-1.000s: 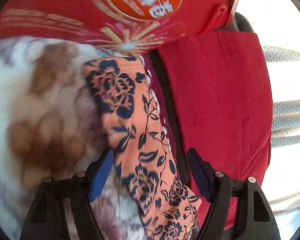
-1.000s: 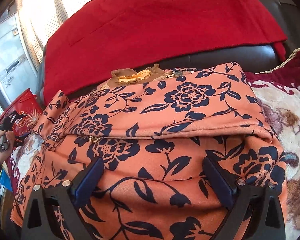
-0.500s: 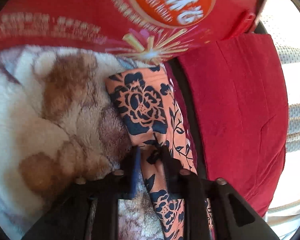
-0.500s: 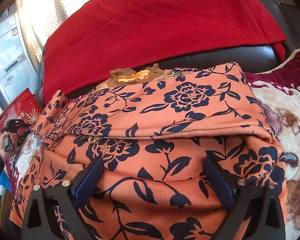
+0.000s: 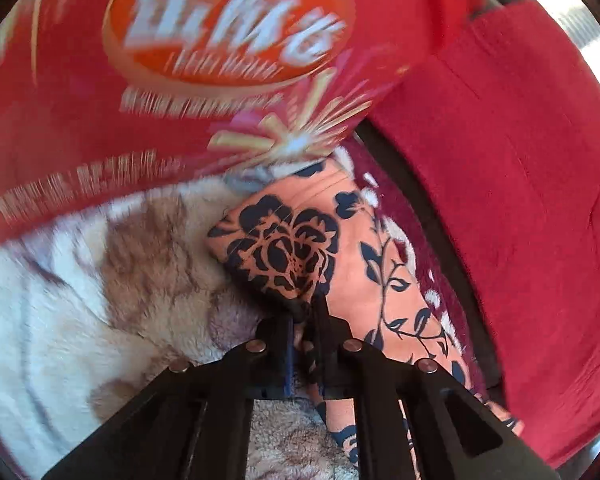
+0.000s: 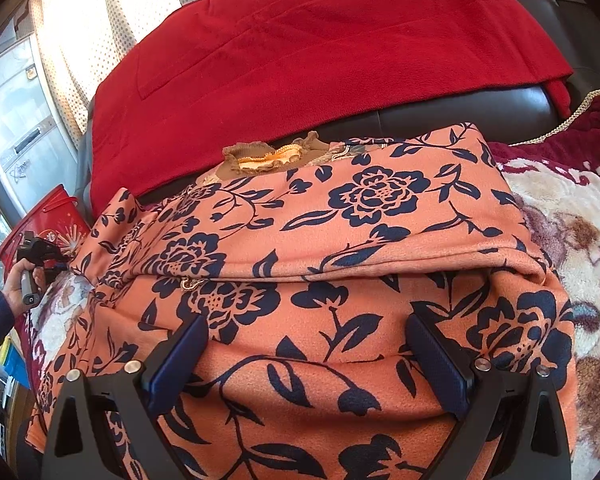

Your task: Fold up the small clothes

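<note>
Left wrist view: left hand-held gripper (image 5: 305,320) clamped on the edge of an orange floral garment (image 5: 296,248), jaws pressed together with cloth pinched between them. Garment corner lying on a plush cream-and-brown blanket (image 5: 100,300), just beside a red fleece cover (image 5: 520,200) draped over a dark sofa. Red printed bag (image 5: 180,60) close above, blurred.

Right wrist view: right hand-held gripper (image 6: 306,360) spread wide, jaws apart, hovering over the orange floral garment (image 6: 340,240) without pinching it. Garment partly folded, upper layer doubled over lower, ruffled brown collar (image 6: 268,156) toward the sofa back. Left hand (image 6: 24,280) at far left holding its tool at the garment's sleeve end.
</note>
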`<action>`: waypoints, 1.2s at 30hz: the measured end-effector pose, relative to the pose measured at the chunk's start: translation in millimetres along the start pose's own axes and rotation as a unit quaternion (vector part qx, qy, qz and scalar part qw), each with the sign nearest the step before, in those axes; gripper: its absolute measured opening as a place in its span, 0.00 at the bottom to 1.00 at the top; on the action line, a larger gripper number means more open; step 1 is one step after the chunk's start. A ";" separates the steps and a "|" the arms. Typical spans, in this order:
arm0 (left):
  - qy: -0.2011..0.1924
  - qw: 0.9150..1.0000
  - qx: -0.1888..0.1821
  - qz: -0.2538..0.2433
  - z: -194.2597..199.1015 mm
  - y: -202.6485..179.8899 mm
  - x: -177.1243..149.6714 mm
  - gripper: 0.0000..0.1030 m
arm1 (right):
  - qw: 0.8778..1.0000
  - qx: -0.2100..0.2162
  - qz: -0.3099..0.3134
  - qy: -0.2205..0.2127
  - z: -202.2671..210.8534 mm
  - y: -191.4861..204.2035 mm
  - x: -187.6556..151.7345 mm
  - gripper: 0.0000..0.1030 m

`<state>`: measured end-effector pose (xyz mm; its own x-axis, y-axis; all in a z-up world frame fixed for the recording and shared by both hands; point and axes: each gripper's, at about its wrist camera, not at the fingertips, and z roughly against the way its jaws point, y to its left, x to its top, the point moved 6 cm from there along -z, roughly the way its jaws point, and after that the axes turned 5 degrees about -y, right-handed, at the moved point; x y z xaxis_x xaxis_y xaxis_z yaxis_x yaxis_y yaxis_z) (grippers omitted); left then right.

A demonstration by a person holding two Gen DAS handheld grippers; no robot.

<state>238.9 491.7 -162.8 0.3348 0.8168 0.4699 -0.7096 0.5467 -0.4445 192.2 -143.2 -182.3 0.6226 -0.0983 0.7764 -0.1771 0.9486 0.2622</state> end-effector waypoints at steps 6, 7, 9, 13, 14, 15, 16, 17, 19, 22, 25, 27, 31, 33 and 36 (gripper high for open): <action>-0.112 0.974 -0.045 -0.190 91.7 -115.3 -15.2 0.07 | 1.000 0.014 -0.014 -0.008 2.7 -2.4 0.7 0.97; -0.130 0.963 -0.075 -0.224 116.3 -146.6 -28.2 0.07 | 1.000 0.016 -0.016 -0.009 3.5 -3.6 0.9 0.97; -0.155 0.938 -0.134 -0.281 162.4 -200.7 -61.8 0.07 | 0.999 0.021 -0.021 -0.011 4.8 -5.0 1.2 0.97; -0.156 0.876 -0.258 -0.376 235.4 -303.1 -166.5 0.07 | 0.999 0.029 -0.031 -0.015 6.7 -7.3 2.3 0.97; -0.141 0.861 -0.285 -0.397 244.9 -323.8 -201.3 0.07 | 0.999 0.031 -0.033 -0.015 7.0 -7.9 2.5 0.97; -0.132 0.853 -0.298 -0.408 248.3 -334.5 -222.0 0.07 | 0.999 0.033 -0.035 -0.016 7.8 -8.0 2.4 0.97; -0.118 0.844 -0.310 -0.421 249.8 -346.6 -252.5 0.08 | 0.999 0.035 -0.037 -0.017 8.3 -8.3 2.6 0.97; -0.101 0.840 -0.313 -0.431 246.7 -353.7 -277.0 0.11 | 0.998 0.038 -0.039 -0.018 9.2 -9.9 3.0 0.97; -0.038 0.825 -0.310 -0.472 220.5 -364.2 -333.9 0.36 | 0.998 0.045 -0.046 -0.020 11.4 -11.8 3.4 0.97; 0.015 0.837 -0.253 -0.484 167.8 -343.2 -370.8 0.61 | 0.997 0.055 -0.057 -0.025 15.0 -16.3 4.5 0.97; 0.038 0.881 -0.205 -0.425 126.2 -307.5 -351.8 0.61 | 0.995 0.065 -0.070 -0.031 18.9 -21.6 5.6 0.97; 0.034 0.907 -0.183 -0.377 111.1 -276.6 -329.4 0.65 | 0.995 0.066 -0.073 -0.031 19.9 -22.6 6.2 0.97; -0.010 0.936 -0.129 -0.326 95.0 -209.3 -285.1 0.67 | 0.991 0.067 -0.110 -0.039 30.0 -31.2 9.3 0.97; -0.018 0.945 -0.116 -0.306 89.1 -185.4 -271.8 0.67 | 0.983 0.079 -0.157 -0.047 45.0 -40.5 17.4 0.97; -0.003 0.955 -0.112 -0.274 68.1 -158.8 -267.8 0.67 | 0.979 0.079 -0.179 -0.059 59.9 -43.4 39.8 0.97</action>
<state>219.6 173.6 -166.1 0.6147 0.3951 0.6827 -0.2778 0.9185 -0.2815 179.0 -206.3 -128.5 0.5756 -0.4585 0.6771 -0.0851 0.7899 0.6073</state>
